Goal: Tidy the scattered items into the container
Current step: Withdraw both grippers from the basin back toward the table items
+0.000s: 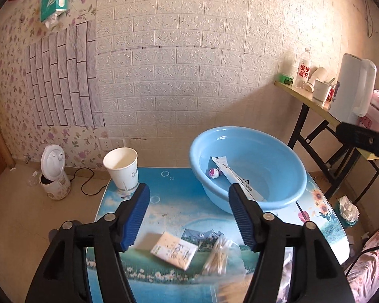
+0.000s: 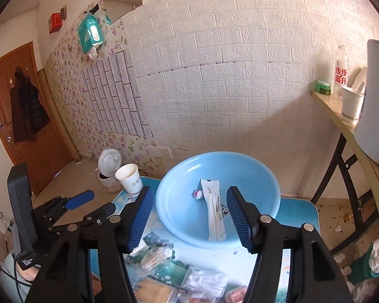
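Note:
A light blue basin [image 1: 250, 166] stands on the table's far right; it also shows in the right wrist view [image 2: 214, 174]. In it lie a long white sachet [image 2: 216, 212] and a small pink-and-white ball [image 2: 197, 194]. My left gripper [image 1: 188, 212] is open and empty above a small tissue pack [image 1: 173, 250] and a bag of cotton swabs [image 1: 218, 255]. My right gripper [image 2: 189, 217] is open and empty, just before the basin's near rim. Below it lie the cotton swab bag [image 2: 156, 255], a clear packet [image 2: 204, 281] and other small items.
A paper cup [image 1: 122, 170] stands at the table's far left corner. A white rice cooker [image 1: 53, 174] sits on the floor to the left. A folding side table [image 1: 323, 106] with a kettle, bottle and cups stands right. The left gripper's body [image 2: 63, 207] shows left.

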`<state>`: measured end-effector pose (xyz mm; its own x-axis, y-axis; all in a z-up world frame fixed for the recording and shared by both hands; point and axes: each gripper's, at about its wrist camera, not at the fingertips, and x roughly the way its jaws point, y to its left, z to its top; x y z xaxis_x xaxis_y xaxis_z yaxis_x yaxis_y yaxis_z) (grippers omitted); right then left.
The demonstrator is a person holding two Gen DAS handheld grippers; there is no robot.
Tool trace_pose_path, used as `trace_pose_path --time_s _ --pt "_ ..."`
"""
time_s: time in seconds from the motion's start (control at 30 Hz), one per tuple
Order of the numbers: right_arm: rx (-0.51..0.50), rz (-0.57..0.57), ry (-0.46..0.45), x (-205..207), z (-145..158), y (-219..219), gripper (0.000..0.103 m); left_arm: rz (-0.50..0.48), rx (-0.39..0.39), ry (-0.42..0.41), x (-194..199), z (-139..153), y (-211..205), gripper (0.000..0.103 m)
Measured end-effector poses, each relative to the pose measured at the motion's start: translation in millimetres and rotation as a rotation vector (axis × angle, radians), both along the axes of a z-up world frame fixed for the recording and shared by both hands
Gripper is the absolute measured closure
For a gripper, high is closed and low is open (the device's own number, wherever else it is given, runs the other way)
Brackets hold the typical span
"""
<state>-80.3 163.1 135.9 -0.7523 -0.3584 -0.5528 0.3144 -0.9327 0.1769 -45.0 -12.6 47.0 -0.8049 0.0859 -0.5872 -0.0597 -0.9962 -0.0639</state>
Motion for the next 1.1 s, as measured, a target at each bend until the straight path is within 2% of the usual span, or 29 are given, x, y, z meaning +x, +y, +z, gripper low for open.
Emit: trace_pose_path --time_s 0.13,0.27,0.33,0.43,0.5,0.53,0.83,0.97,1.1 --pt "0.011 -0.008 -0.005 31.6 -6.8 2.9 0.041 -0.002 0.012 0.013 22.0 3.4 0.9 0.031" --pt "0.043 -0.016 -0.019 51.9 -22.8 3.6 0.041 -0.006 0.031 0.012 39.2 1.6 1.8 0.013" --pt "0.071 -0.021 -0.019 59.9 -31.2 4.5 0.041 -0.005 0.022 0.006 44.4 -0.4 3.9 0.009" --pt "0.088 -0.047 -0.012 72.7 -44.4 9.1 0.040 -0.005 0.018 -0.005 49.9 -4.0 6.3 0.009" --pt "0.080 -0.055 -0.027 78.0 -55.2 12.4 0.031 -0.003 0.024 -0.014 53.2 -6.7 7.7 0.007" --pt "0.076 -0.056 -0.032 81.3 -59.9 13.9 0.024 -0.004 0.029 -0.018 55.1 -8.0 7.4 0.006" --pt "0.080 -0.057 -0.066 96.2 -83.0 31.4 0.022 -0.007 0.037 -0.029 70.2 -19.5 1.9 0.003" --pt "0.077 -0.061 -0.091 97.2 -91.1 37.6 0.005 0.009 0.044 -0.054 72.8 -27.6 -3.4 0.003" --pt "0.086 -0.076 -0.108 97.0 -99.1 41.7 0.004 0.021 0.045 -0.077 73.8 -34.3 -8.5 0.003"
